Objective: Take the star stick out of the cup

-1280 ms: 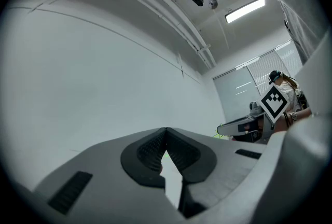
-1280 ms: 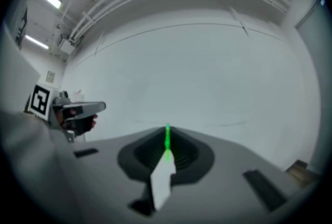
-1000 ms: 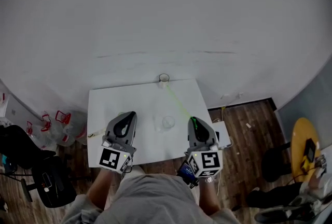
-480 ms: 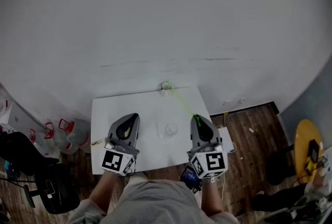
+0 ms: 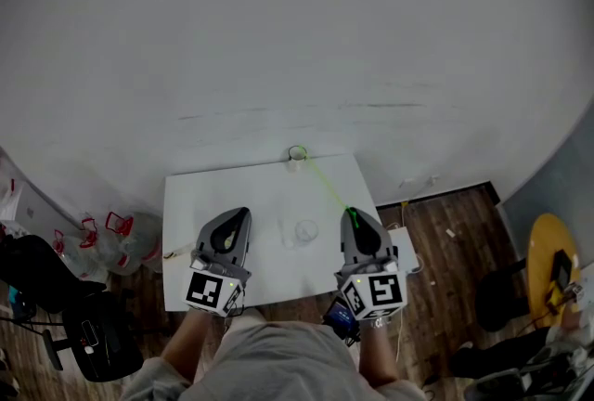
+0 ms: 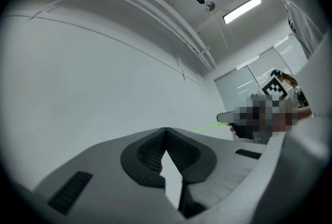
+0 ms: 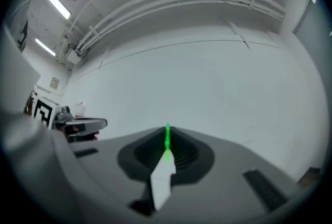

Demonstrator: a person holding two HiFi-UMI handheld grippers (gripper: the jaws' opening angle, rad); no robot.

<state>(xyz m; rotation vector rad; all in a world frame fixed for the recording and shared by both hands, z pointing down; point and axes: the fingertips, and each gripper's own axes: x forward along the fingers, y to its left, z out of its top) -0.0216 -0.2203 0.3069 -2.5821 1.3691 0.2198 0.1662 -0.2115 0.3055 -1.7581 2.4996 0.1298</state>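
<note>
Tip of star stick (image 5: 328,187) indistinct

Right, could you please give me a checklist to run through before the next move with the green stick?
1. Grip on the green stick: ok. The right gripper has its jaws shut on the stick's near end.
2. Left gripper free: ok. Its jaws are together with nothing between them.
3. Stick out of the clear cup: ok. The cup stands on the table between the grippers, and the stick runs past it toward the far edge.
4. Stick's far tip free of the small ring-topped object at the table's far edge: cannot tell. The two overlap in the head view.
</note>
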